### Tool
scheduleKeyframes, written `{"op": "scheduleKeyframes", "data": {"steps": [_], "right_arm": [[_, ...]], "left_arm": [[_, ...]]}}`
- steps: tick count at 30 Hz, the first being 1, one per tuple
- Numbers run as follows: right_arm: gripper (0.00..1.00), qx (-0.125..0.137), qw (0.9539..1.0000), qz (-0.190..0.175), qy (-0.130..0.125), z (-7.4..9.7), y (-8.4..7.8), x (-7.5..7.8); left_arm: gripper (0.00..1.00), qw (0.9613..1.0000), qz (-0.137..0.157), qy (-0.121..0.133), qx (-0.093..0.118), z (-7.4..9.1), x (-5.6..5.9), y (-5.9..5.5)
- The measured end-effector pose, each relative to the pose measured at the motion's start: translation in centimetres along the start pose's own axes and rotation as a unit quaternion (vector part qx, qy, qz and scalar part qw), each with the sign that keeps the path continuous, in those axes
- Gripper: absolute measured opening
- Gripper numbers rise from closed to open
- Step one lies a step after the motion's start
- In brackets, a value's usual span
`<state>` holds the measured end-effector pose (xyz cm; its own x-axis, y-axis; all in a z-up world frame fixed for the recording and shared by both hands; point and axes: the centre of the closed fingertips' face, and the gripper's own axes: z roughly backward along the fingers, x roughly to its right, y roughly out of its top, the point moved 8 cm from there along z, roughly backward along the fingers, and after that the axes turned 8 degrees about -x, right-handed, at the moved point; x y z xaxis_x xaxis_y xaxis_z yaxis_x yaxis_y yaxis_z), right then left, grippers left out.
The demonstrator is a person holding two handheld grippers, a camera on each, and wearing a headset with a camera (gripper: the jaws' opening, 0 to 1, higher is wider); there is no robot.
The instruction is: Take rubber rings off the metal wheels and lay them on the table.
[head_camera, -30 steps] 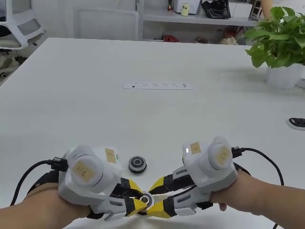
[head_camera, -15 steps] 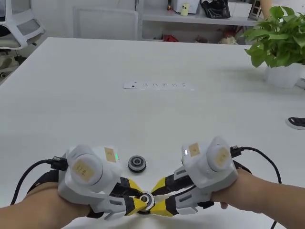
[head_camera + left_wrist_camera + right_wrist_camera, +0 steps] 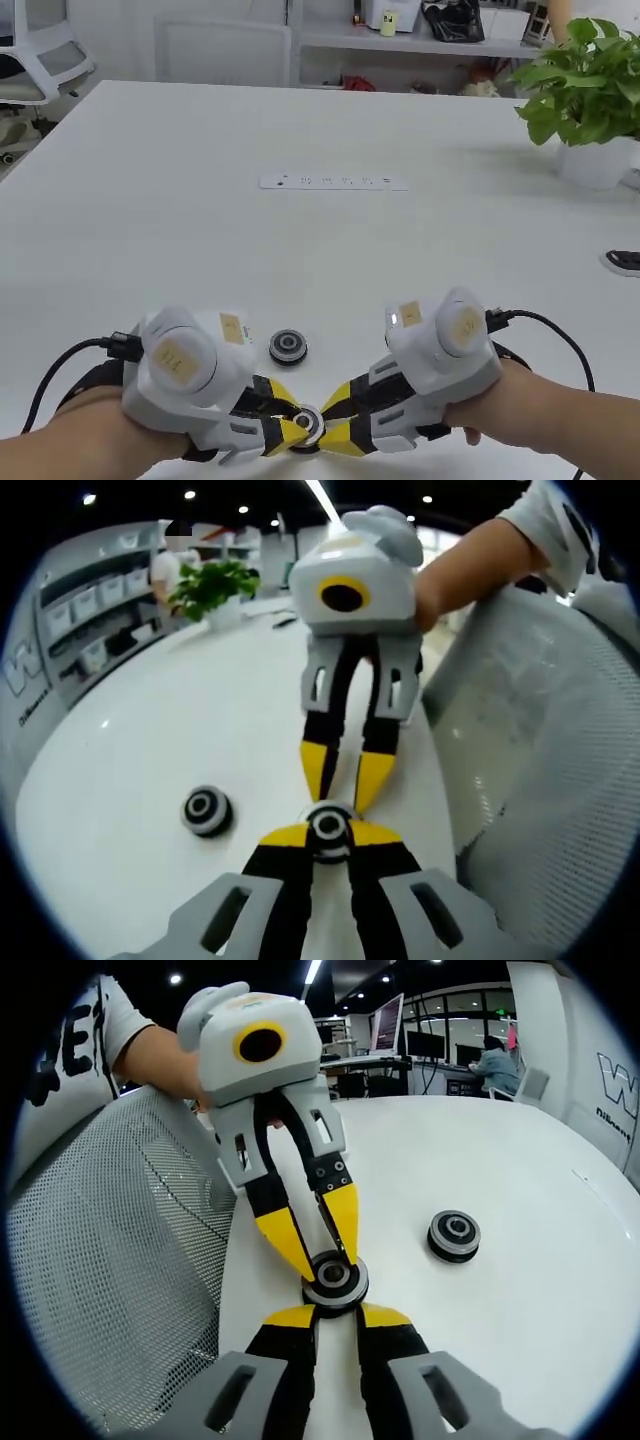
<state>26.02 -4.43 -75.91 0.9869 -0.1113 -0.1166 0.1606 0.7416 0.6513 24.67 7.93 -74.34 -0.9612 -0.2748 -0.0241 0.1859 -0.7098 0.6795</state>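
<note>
A small metal wheel (image 3: 307, 424) with a black rubber ring hangs just above the table's near edge between both grippers. My left gripper (image 3: 287, 422) comes in from the left and is shut on the wheel (image 3: 329, 826), one yellow tip on each side. My right gripper (image 3: 333, 422) faces it from the right, its yellow tips pinched on the rim of the same wheel (image 3: 335, 1281), on the rubber ring. A second wheel (image 3: 288, 344) with its ring on lies flat on the table behind them, also seen as the wheel (image 3: 207, 811) and wheel (image 3: 454, 1235).
A white power strip (image 3: 333, 181) lies mid-table. A potted plant (image 3: 590, 90) stands at the far right, and a dark object (image 3: 625, 261) sits at the right edge. Cables trail from both grippers. A mesh chair back (image 3: 120, 1240) is close behind the table edge.
The right gripper's tips have drawn in onto the held wheel, and both grippers have sunk slightly. The wheel lying on the table has not moved.
</note>
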Motion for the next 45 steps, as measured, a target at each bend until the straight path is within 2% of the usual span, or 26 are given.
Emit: {"op": "scheduleKeyframes", "data": {"steps": [3,11,21,24,29,35,37,38,45], "right_arm": [[0.06,0.002,0.9999,-0.012,0.003,0.0,-0.1,0.2],[0.02,0.001,0.9997,-0.022,0.004,0.1,-0.2,0.2],[0.00,0.010,0.9976,-0.067,0.013,0.4,-0.3,0.6],[0.00,0.018,0.9957,-0.089,0.019,0.4,-0.4,0.7],[0.00,0.036,0.9900,-0.133,0.027,0.7,-0.5,1.0],[0.00,0.045,0.9864,-0.155,0.029,0.7,-0.6,1.1],[0.00,0.072,0.9799,-0.182,0.036,0.9,-0.1,1.2],[0.00,0.063,0.9806,-0.182,0.033,1.0,-0.3,1.4],[0.00,0.076,0.9763,-0.199,0.040,1.0,-0.3,1.3]], "left_arm": [[0.13,1.0000,0.000,0.000,0.000,0.0,0.0,0.0],[0.13,1.0000,0.000,0.001,0.000,0.0,0.0,0.0],[0.13,1.0000,0.000,0.000,0.001,0.0,-0.1,0.0],[0.13,1.0000,0.000,0.000,0.001,0.0,-0.1,-0.1],[0.13,1.0000,0.000,0.000,0.002,0.0,-0.1,-0.1],[0.13,1.0000,0.001,0.001,0.002,0.0,-0.1,-0.1],[0.13,1.0000,0.001,0.001,0.002,0.0,-0.1,-0.1],[0.13,1.0000,0.001,0.001,0.002,0.0,-0.1,-0.1],[0.12,1.0000,0.002,0.003,0.000,0.0,-0.1,0.0]]}}
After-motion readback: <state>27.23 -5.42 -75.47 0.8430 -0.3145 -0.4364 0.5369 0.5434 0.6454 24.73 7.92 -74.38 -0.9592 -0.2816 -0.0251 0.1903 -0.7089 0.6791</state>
